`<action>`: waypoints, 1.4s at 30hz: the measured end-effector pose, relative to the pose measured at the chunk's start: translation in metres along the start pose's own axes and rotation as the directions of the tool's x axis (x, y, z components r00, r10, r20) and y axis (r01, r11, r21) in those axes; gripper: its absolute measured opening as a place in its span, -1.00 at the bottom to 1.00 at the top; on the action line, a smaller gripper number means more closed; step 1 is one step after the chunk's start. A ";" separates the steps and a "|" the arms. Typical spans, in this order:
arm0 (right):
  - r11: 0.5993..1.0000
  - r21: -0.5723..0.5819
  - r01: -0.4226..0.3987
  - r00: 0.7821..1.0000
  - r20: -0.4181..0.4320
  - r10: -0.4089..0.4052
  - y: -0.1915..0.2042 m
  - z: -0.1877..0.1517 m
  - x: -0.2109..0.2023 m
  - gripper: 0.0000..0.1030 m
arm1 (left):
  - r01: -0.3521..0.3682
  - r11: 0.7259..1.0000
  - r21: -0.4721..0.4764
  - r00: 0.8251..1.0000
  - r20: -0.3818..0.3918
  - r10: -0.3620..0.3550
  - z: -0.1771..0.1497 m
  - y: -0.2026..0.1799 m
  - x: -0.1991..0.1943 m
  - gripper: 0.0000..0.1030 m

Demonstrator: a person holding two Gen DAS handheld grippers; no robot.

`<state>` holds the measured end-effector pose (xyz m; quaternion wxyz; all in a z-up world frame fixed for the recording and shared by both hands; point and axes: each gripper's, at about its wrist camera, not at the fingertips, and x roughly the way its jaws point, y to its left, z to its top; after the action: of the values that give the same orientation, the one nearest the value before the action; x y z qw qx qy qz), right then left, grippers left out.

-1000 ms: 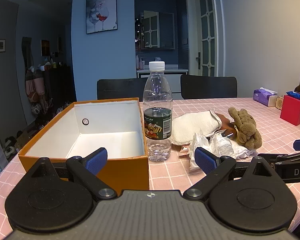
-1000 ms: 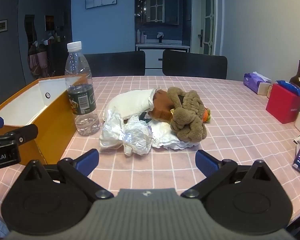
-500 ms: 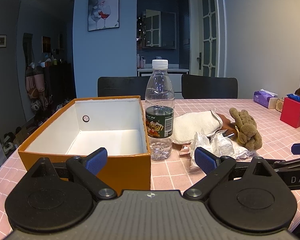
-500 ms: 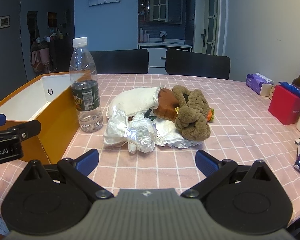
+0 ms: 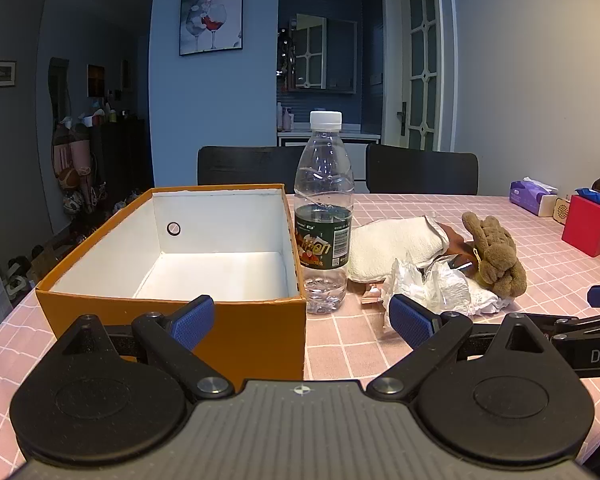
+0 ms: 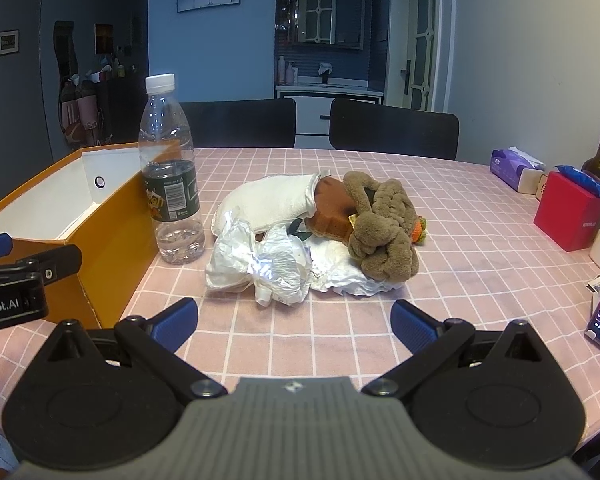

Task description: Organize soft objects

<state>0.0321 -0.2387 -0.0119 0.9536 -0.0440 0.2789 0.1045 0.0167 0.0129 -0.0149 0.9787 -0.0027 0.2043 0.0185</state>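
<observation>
We find both tools idle. The left gripper (image 5: 302, 316) and right gripper (image 6: 294, 318) stand spread wide and hold nothing. The soft objects lie heaped on the pink checked tablecloth (image 6: 480, 280), just right of the water bottle (image 6: 171, 168): a white towel (image 6: 272, 200), crumpled plastic wrap (image 6: 260, 268) and a brown plush toy (image 6: 384, 232). The orange box (image 5: 172, 312) sits empty beyond the bottle. We judge the bottle the chief hazard: nearly empty and upright between heap and box, a sweeping carry could topple it. The towel's long axis runs from near left to far right, toward the plush.
</observation>
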 end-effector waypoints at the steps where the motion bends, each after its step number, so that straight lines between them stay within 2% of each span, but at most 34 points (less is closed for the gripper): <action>1: 1.000 -0.001 0.000 1.000 0.000 0.000 0.000 0.000 0.000 0.95 | 0.001 1.000 0.001 1.000 0.000 -0.001 0.000 0.000 0.000 1.00; 42: 0.999 0.019 0.031 0.999 -0.009 -0.031 -0.011 -0.004 0.001 0.95 | 0.035 0.999 0.011 0.999 -0.003 -0.035 0.001 -0.013 -0.001 1.00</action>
<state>0.0333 -0.2495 -0.0155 0.9542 -0.0395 0.2834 0.0870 0.0169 0.0002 -0.0141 0.9786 -0.0011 0.2056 0.0001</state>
